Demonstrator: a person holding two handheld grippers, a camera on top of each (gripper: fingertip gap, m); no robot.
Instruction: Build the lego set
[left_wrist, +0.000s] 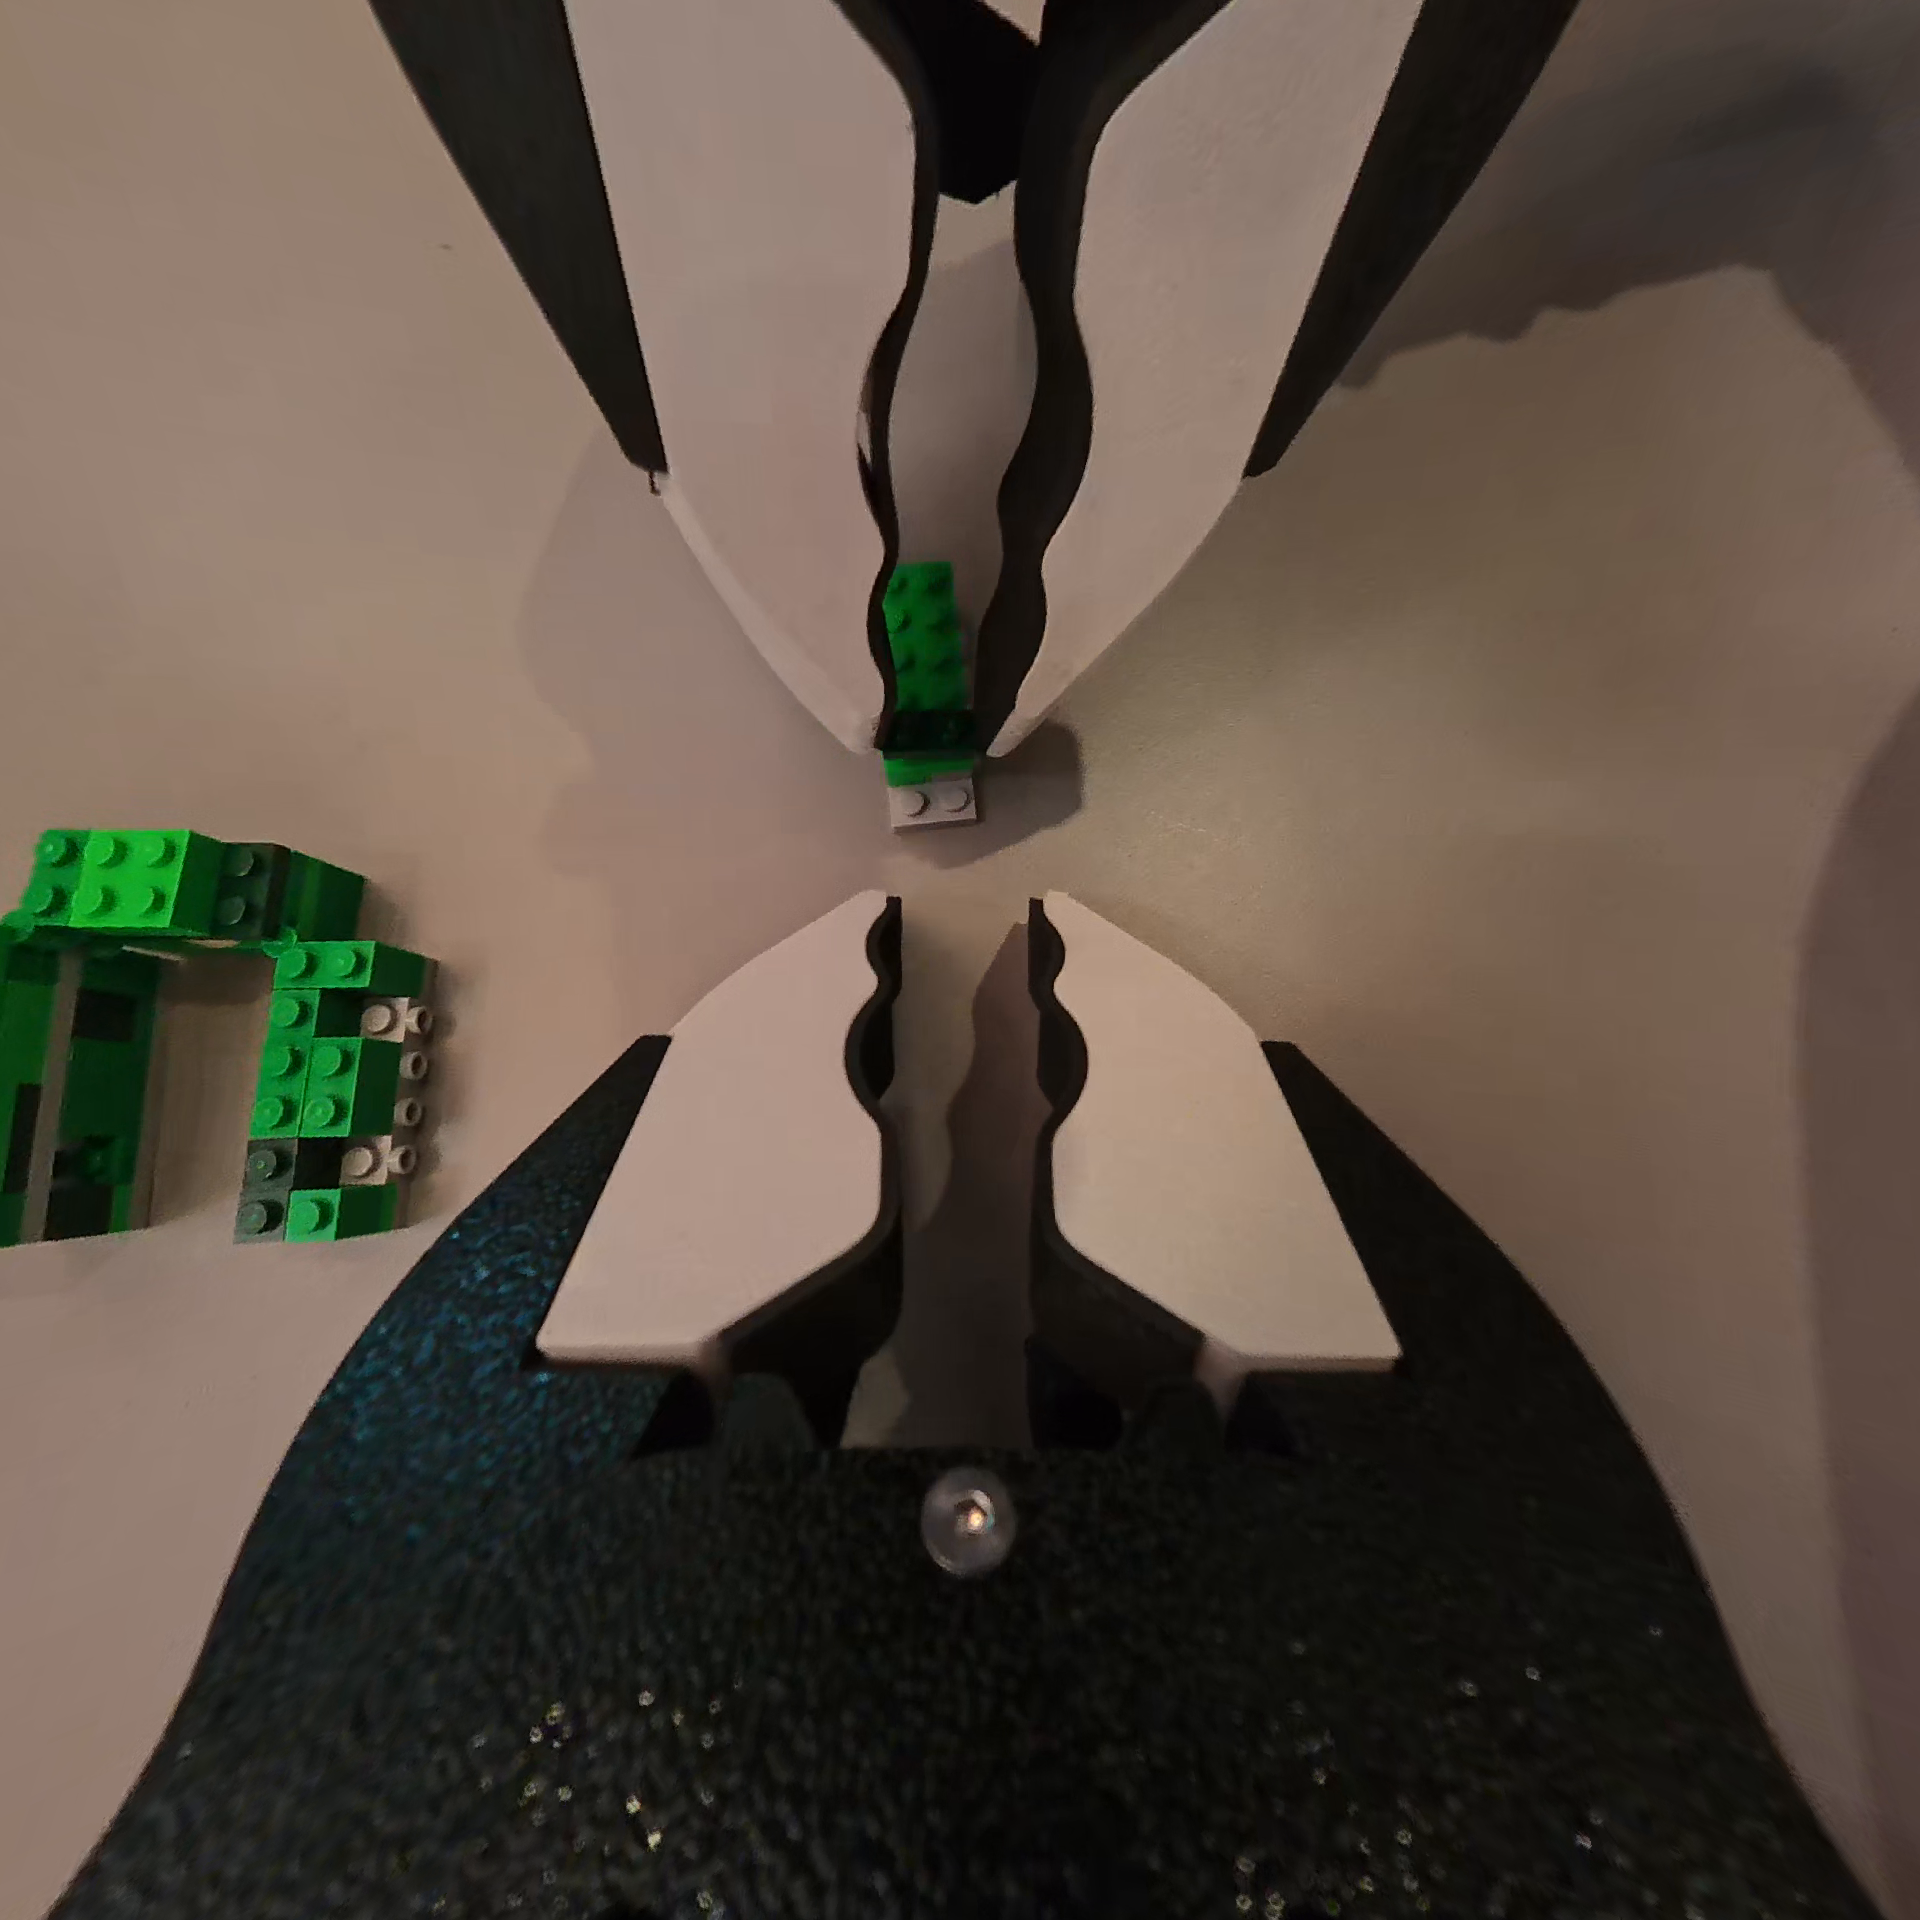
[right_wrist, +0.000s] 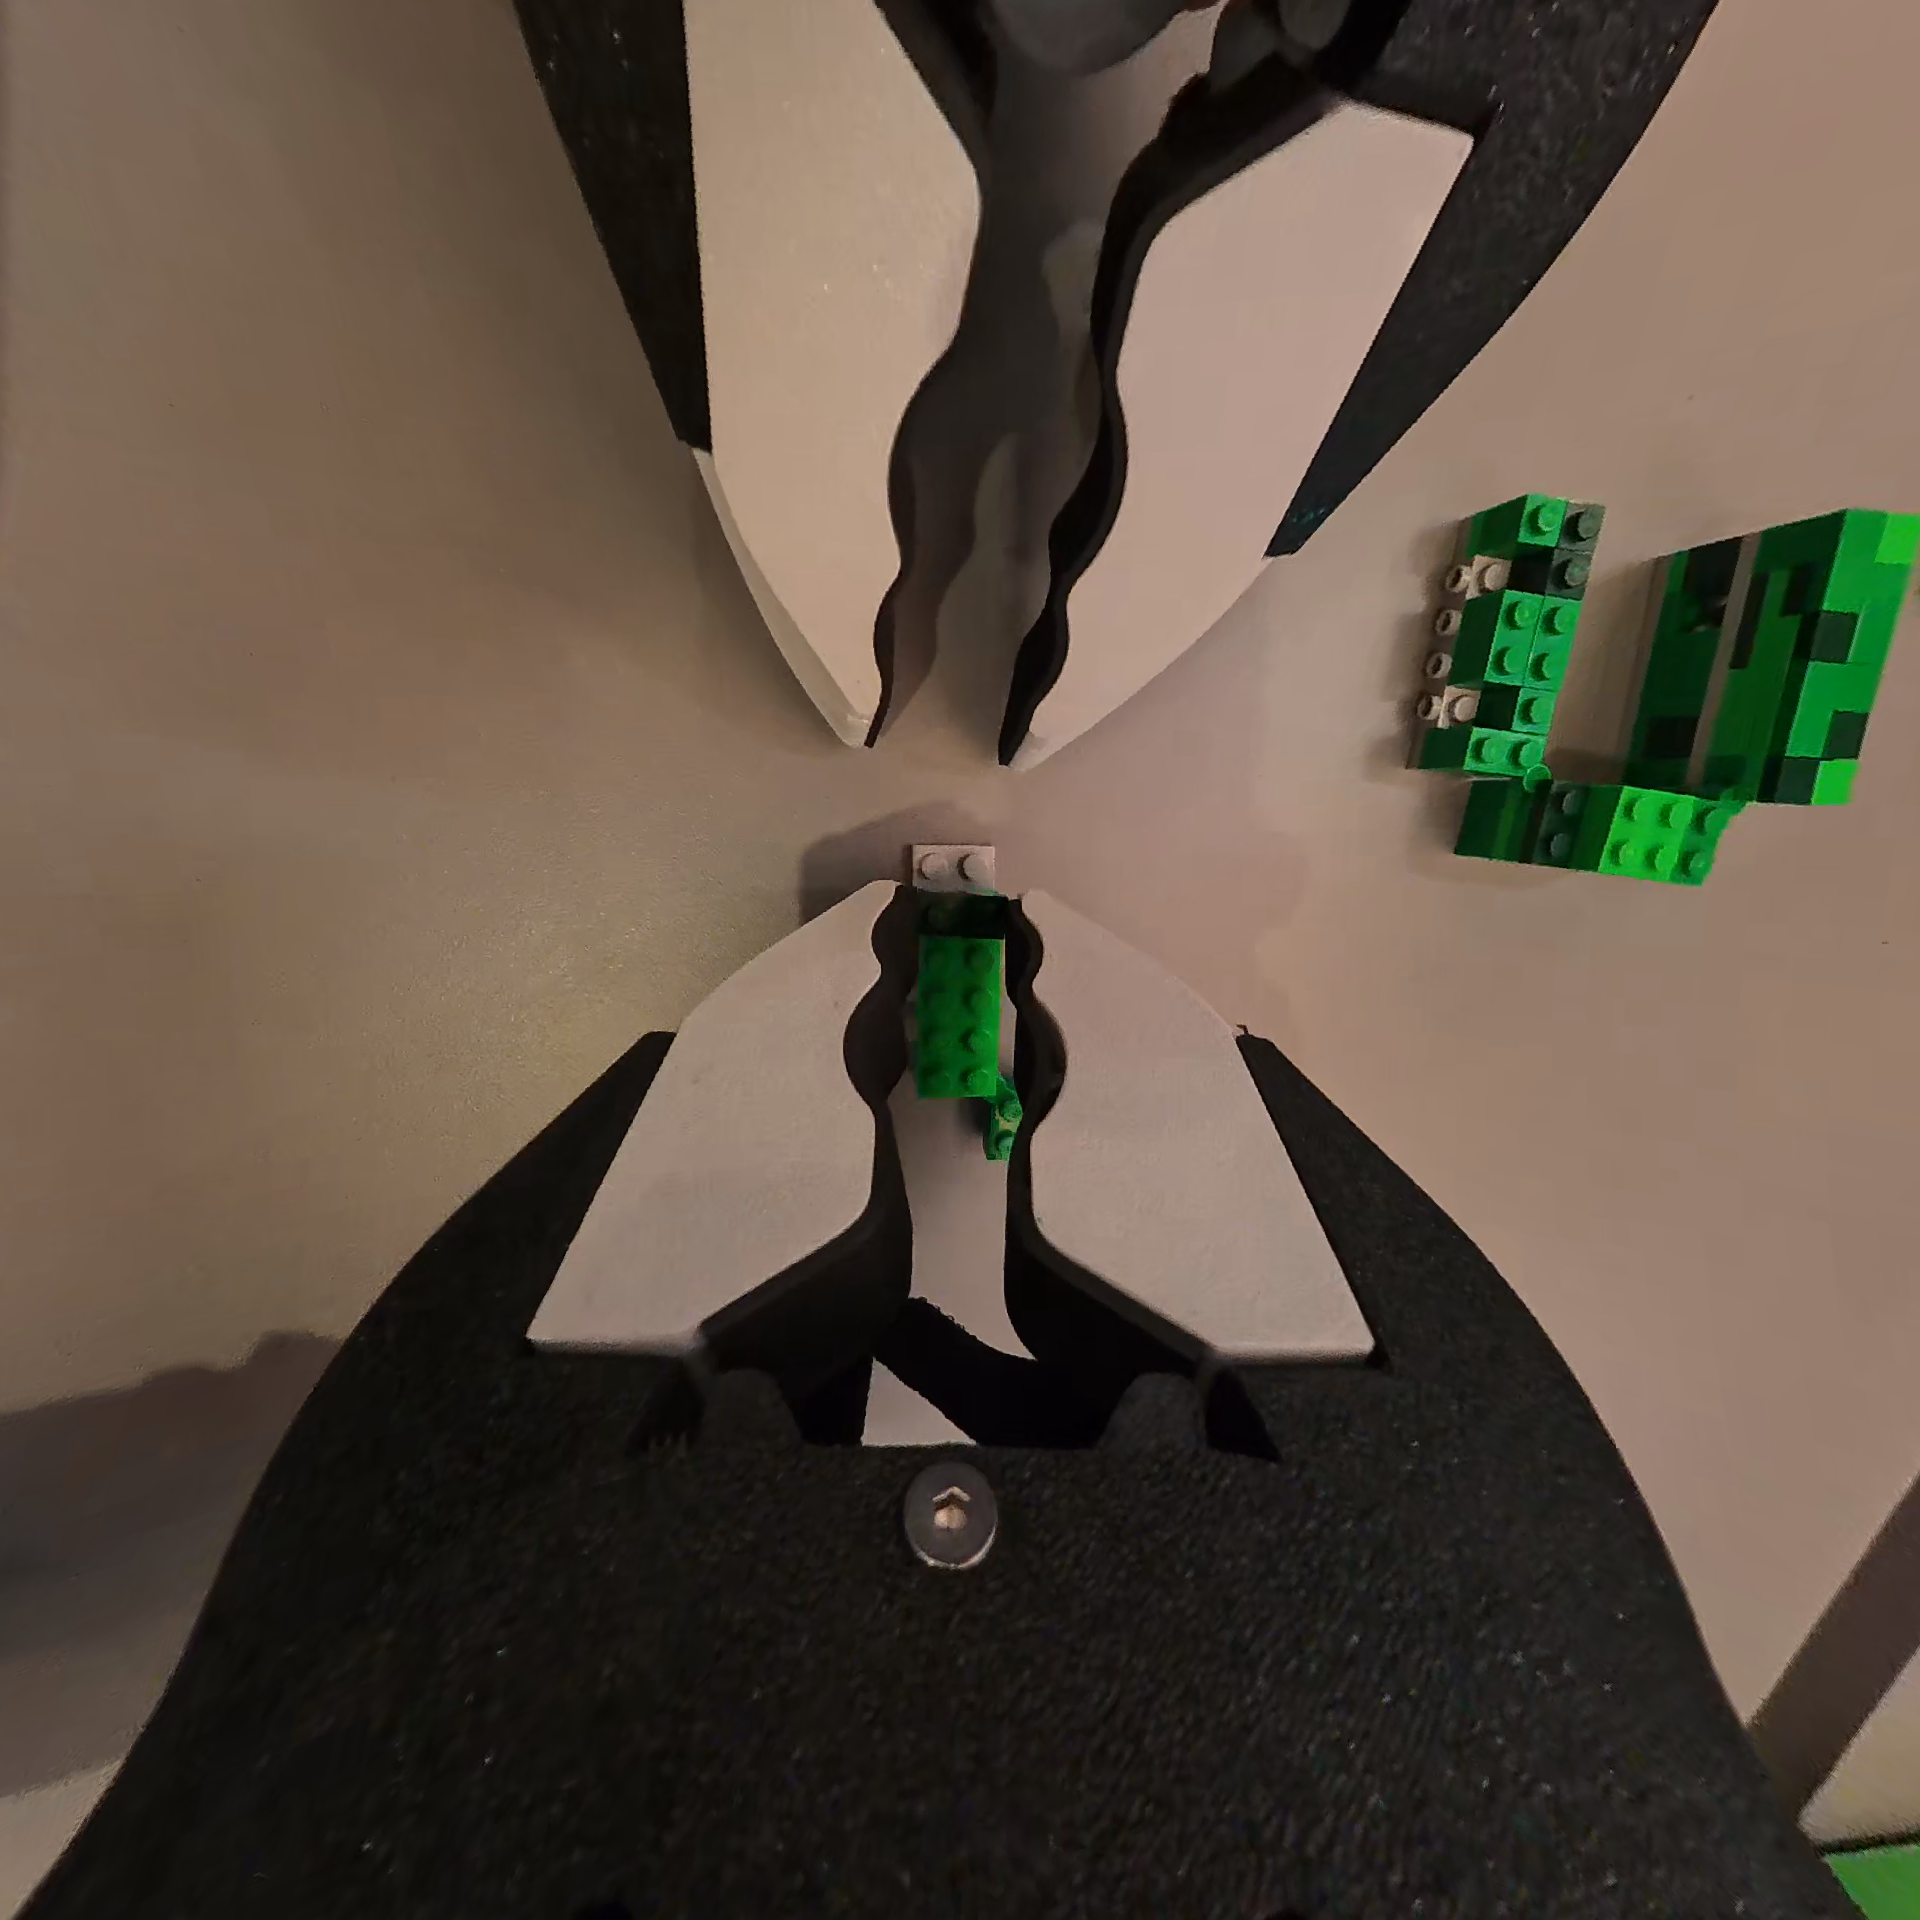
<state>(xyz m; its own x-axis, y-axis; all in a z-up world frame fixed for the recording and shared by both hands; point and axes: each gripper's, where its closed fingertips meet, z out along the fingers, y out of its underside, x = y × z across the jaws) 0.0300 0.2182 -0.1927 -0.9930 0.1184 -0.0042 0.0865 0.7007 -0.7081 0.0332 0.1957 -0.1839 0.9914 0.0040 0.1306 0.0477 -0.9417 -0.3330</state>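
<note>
Pale tabletop (left_wrist: 312, 520) under us, our right gripper (right_wrist: 948, 896) clamps the small green-and-grey stack (right_wrist: 958, 1013), left gripper (left_wrist: 961, 902) narrowly parted and empty opposite, green build (left_wrist: 208, 1039) aside, apparently unfinished.

Pretty much all you could see was the tabletop (left_wrist: 312, 468) – a plain, matte, pale beige-pink surface filling both views. Lighting was dim and warm, throwing soft grey shadows (left_wrist: 1714, 468) across it. Over in the right wrist view's lower-right corner, the table edge (right_wrist: 1808, 1683) showed – with something darker beyond it.
</note>
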